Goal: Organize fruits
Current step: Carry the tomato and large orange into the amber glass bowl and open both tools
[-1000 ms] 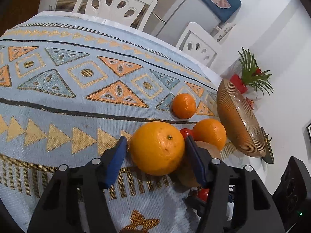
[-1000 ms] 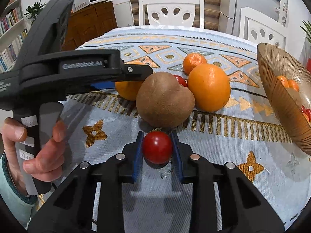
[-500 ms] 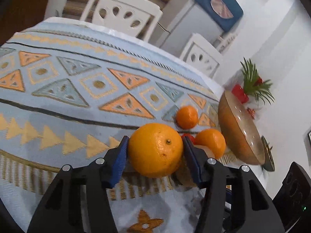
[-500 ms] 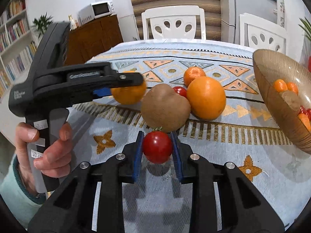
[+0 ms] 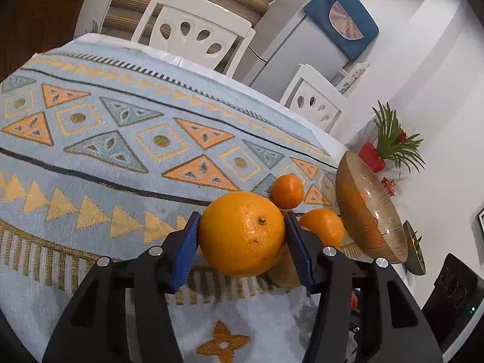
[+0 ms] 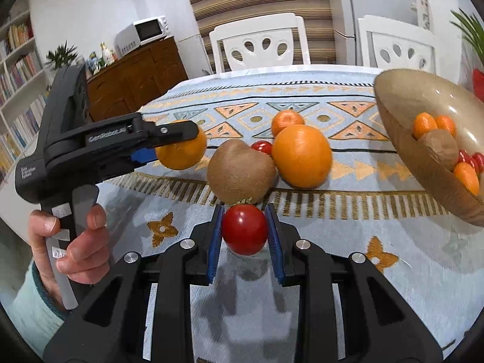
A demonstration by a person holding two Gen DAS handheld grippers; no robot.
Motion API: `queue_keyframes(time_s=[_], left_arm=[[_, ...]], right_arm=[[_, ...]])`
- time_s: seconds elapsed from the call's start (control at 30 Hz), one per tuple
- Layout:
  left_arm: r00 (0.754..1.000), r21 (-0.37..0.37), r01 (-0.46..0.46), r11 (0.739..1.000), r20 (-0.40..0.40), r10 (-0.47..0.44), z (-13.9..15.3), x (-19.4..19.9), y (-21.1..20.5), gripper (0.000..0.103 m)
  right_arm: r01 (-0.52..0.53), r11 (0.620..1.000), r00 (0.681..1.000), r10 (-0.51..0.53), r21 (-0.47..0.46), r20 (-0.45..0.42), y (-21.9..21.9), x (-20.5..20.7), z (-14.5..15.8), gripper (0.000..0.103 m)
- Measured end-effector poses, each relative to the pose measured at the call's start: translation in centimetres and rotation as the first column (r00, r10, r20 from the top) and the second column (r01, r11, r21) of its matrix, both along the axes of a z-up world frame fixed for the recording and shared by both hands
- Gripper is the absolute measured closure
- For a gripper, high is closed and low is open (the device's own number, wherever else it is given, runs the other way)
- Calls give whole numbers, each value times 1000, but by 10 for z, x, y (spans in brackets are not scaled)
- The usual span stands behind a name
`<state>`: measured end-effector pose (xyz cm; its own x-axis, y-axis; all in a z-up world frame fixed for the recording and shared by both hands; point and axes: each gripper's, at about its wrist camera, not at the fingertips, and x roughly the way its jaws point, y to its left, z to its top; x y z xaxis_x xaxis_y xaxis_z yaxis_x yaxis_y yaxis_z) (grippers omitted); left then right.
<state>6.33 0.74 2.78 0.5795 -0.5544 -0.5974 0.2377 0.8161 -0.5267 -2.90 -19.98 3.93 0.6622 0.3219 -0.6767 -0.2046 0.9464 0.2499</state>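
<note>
left hand-held gripper [image 5: 242, 236]: closed onto a big orange [image 5: 242, 233], blue pads pressed on both sides of it; the orange sits between the fingertips and looks lifted off the cloth
right hand-held gripper [image 6: 244, 230]: clamped on a red tomato [image 6: 244, 229], pads touching its left and right; the tomato is at the fingertips, raised above the cloth
left hand [image 6: 71, 242]: wrapped around the left gripper's handle, pale sleeve at the wrist
landmark: kiwi [image 6: 240, 171], lying on the bench [image 6: 332, 236] cloth
held tomato vs kiwi: just in front of it, on the camera side, edges nearly meeting in the right wrist view
held orange vs kiwi: to its left and a little behind, apart from it
second large orange [image 6: 302, 155]: just right of the kiwi, touching or nearly so
small tomato [image 6: 262, 147]: behind the kiwi, wedged between it and the second orange
mandarin [image 6: 286, 122]: behind the kiwi, further back than the small tomato
bowl [image 6: 402, 139]: well right of the kiwi, tilted in view; holds mandarins, a brown fruit and small red tomatoes
chairs [image 6: 259, 45]: white, behind the kiwi at the far bench edge
</note>
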Motion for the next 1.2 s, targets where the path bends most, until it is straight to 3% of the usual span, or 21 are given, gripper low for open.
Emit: queue_keyframes(time_s=[0.13,0.3,0.47,0.67,0.83,1.0,1.2], left_arm=[[999,2,34,999,38,-34,24,-10,-16,49],[988,20,108,994,106,-109,66,-19,-60,49],[967,36,208,977,143,-211,96,-21,-116,49],[938,39,307,951,155,-309,113,-20,-181,49],[915,66,363,929,164,-369,117,-18,-229,49],[901,87,397,914,155,-406,113,-14,-268,49],[894,103,423,900,117,-433,104,7,-310,49]], right_arm=[[25,1000,1000,-25,15,4,-20,-11,9,74],[100,995,991,-102,20,83,-68,-30,48,74],[208,977,967,-211,36,145,-130,-39,90,74],[316,949,934,-314,15,169,-187,-39,113,74],[382,924,913,-378,1,151,-220,-33,115,74],[448,894,891,-448,18,71,-251,-19,94,74],[445,894,894,-447,56,17,-262,-15,74,74]])
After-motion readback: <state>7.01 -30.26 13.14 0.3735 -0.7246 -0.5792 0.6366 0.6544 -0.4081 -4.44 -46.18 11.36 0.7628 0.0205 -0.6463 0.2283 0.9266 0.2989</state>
